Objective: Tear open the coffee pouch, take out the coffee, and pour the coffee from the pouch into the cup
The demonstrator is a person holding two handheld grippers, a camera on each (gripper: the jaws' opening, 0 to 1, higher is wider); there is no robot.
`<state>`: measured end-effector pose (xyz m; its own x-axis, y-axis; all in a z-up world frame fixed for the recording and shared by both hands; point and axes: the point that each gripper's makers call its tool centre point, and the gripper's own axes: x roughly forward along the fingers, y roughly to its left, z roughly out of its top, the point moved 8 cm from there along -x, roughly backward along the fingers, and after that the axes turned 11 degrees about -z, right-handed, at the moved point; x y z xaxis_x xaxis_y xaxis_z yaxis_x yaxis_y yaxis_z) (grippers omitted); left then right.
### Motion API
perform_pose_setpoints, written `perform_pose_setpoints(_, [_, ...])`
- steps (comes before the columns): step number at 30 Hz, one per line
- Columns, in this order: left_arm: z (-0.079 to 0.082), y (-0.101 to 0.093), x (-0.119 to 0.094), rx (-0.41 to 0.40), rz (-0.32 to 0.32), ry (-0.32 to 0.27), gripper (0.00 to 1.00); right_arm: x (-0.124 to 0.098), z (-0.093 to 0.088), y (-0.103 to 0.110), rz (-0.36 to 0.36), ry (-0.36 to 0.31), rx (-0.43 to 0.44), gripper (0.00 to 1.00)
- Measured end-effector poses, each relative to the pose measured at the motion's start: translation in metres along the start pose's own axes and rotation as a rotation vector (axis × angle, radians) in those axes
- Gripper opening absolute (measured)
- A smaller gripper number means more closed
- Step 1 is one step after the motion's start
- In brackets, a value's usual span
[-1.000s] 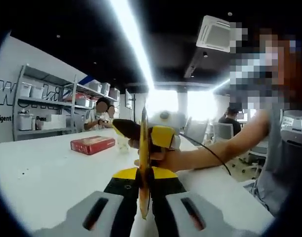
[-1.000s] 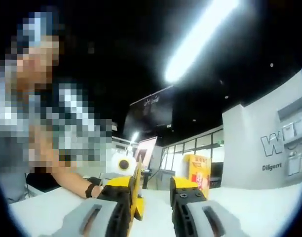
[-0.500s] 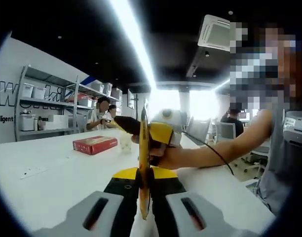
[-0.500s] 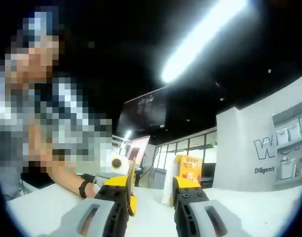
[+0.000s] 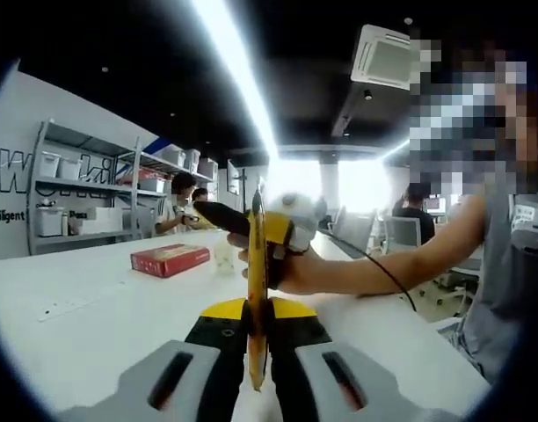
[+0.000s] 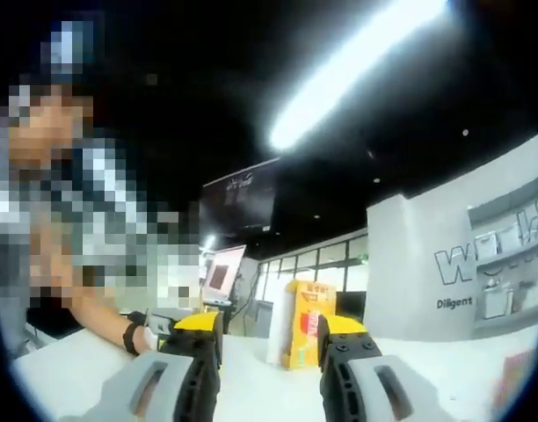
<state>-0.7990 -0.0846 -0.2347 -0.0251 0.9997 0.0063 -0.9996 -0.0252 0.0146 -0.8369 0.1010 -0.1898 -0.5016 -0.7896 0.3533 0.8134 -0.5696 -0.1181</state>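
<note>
Since a second ago the right gripper (image 6: 269, 352) has spread its fingers wider, and they now stand open with nothing between them; the yellow pouch edge that lay by its left finger is gone from the right gripper view. Nearest in the left gripper view, the left gripper (image 5: 257, 338) has its fingers closed on the coffee pouch (image 5: 256, 290), seen edge-on and upright above the white tabletop (image 5: 93, 325). Just beyond it a hand (image 5: 291, 268) holds the other gripper. Farther off lies a red box (image 5: 170, 259), with a small clear cup (image 5: 222, 257) just beside it.

One coffee pouch (image 5: 256, 299), one red box (image 5: 170, 259), one white table (image 5: 102, 308), two tongs (image 5: 256, 352) (image 6: 269, 347).
</note>
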Motion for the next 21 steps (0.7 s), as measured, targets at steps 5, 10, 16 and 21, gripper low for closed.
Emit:
perform_pose_setpoints(5, [0.0, -0.002, 0.004, 0.007, 0.0, 0.006, 0.11, -0.004, 0.006, -0.007, 0.041, 0.045, 0.024, 0.46])
perform_pose_setpoints(10, [-0.004, -0.004, 0.01, 0.025, -0.016, 0.035, 0.11, -0.003, 0.008, -0.009, 0.056, 0.119, -0.002, 0.48])
perform_pose_setpoints(16, [-0.002, -0.003, 0.008, 0.031, -0.009, 0.035, 0.11, 0.0, 0.023, -0.014, 0.044, 0.141, -0.038, 0.48])
perform_pose_setpoints(21, [-0.001, -0.001, 0.007, 0.026, -0.005, 0.021, 0.11, -0.007, 0.03, -0.026, 0.022, 0.138, -0.072, 0.5])
